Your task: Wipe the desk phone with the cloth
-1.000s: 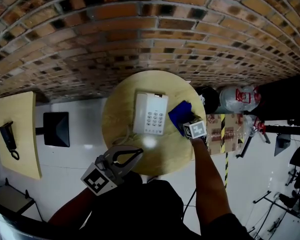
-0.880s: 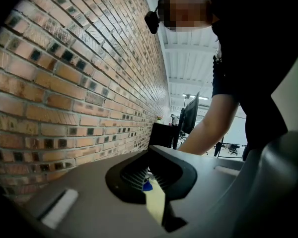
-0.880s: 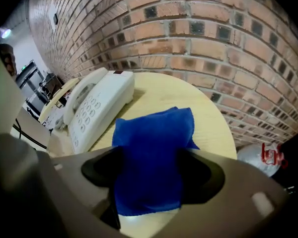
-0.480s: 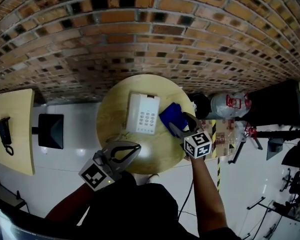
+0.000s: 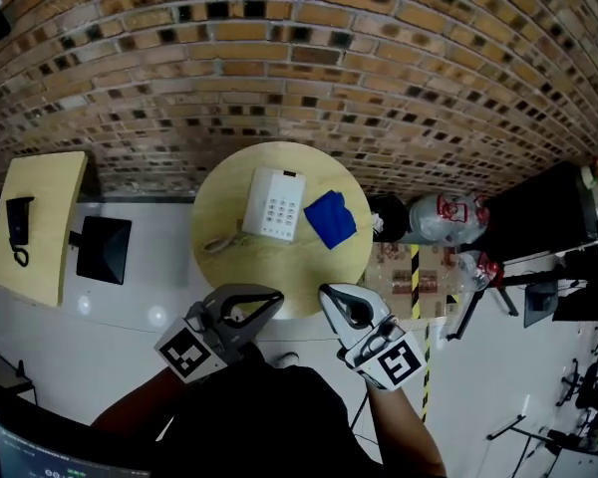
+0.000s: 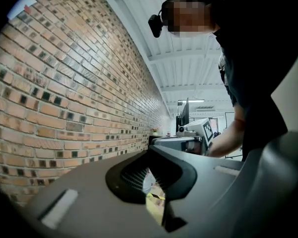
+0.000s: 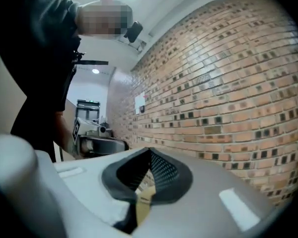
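The white desk phone (image 5: 274, 204) lies on the round wooden table (image 5: 279, 267), its curled cord (image 5: 222, 243) trailing to the left. The blue cloth (image 5: 330, 218) lies crumpled just right of the phone, held by nothing. Both grippers hover side by side off the table's near edge, pointing level at the brick wall. My left gripper (image 5: 277, 295) (image 6: 150, 155) is shut and empty. My right gripper (image 5: 325, 291) (image 7: 150, 150) has just been closing and is now shut, with nothing between its jaws.
A brick wall (image 5: 299, 78) backs the table. At the left are a second wooden table (image 5: 50, 197) with a black handset (image 5: 19, 225) and a black stool (image 5: 105, 250). A white bag (image 5: 437, 212), a cardboard box (image 5: 409, 267) and black stands crowd the right.
My right gripper was at the cloth, then pulled back off the table toward me and rose, its jaws closing empty. The cloth stays beside the phone. The left gripper rose a little.
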A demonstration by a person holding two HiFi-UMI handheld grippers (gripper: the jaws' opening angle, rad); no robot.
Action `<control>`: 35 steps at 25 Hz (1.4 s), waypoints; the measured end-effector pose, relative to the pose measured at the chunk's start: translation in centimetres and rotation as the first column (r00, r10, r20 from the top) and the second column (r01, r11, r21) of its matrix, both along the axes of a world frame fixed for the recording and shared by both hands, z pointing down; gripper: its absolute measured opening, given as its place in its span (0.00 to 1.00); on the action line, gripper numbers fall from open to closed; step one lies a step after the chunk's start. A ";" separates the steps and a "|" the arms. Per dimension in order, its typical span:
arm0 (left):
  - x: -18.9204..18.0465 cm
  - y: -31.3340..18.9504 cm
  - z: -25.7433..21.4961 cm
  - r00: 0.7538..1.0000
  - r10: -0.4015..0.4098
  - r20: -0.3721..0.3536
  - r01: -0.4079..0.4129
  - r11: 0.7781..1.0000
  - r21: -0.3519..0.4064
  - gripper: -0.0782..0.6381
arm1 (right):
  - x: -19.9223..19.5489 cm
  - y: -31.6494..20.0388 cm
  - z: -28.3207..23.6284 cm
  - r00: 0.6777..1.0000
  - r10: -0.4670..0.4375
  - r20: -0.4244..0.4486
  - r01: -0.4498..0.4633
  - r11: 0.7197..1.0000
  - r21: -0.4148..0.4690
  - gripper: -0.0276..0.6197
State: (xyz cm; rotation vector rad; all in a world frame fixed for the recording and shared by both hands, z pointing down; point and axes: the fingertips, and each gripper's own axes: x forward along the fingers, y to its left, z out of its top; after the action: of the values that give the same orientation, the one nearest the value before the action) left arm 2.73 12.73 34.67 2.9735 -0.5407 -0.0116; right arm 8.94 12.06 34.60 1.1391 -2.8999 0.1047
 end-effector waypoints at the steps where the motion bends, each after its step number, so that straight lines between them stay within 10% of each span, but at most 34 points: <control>1: 0.2 1.5 -0.4 1.000 -0.008 -0.002 0.008 1.000 0.003 0.09 | -0.4 2.0 -0.4 1.000 -0.015 0.006 0.015 1.000 0.004 0.05; 13: 0.2 12.9 -3.3 0.996 -0.082 -0.029 0.083 0.996 0.041 0.09 | -3.2 14.1 -2.8 0.991 -0.112 0.068 0.112 0.994 0.005 0.05; 35: -1.6 11.2 -5.2 0.998 -0.036 -0.043 0.040 0.996 0.074 0.09 | -5.6 11.9 -5.3 0.996 -0.063 0.058 0.061 0.998 0.031 0.04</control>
State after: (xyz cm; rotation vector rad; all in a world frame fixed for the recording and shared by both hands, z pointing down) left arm 1.17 23.91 29.49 3.0274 -0.6046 -0.0995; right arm 3.34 23.97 29.26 1.0671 -2.9952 0.0970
